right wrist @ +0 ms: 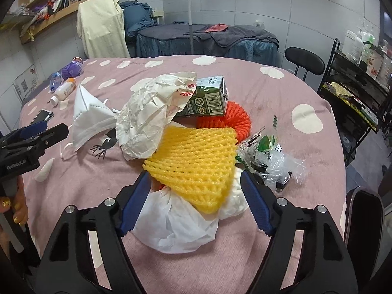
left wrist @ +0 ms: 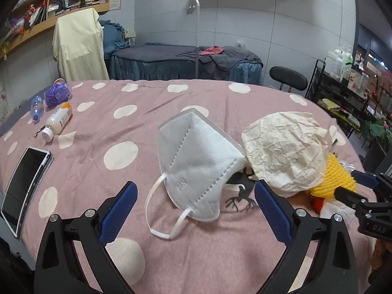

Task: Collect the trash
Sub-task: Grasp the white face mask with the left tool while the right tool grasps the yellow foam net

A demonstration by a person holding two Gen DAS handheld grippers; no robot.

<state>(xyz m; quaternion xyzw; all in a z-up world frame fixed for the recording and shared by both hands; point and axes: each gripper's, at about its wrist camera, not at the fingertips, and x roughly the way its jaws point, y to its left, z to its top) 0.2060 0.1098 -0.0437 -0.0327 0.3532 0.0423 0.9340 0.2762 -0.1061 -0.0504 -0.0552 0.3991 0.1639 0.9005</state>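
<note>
One white face mask at frame centre, just ahead of left hand-held gripper, jaws spread wide, empty; long axis upper left to lower right. One yellow foam net between spread jaws of right hand-held gripper, nothing clamped. One crumpled paper bag, one carton, two bottles.

Right tongs: jaws wide apart, straddling yellow foam net and white plastic bag on the pink spotted tabletop. Behind the net: crumpled paper, green carton, orange foam net. White face mask left of the paper. Left tongs enter at the left edge.
</note>
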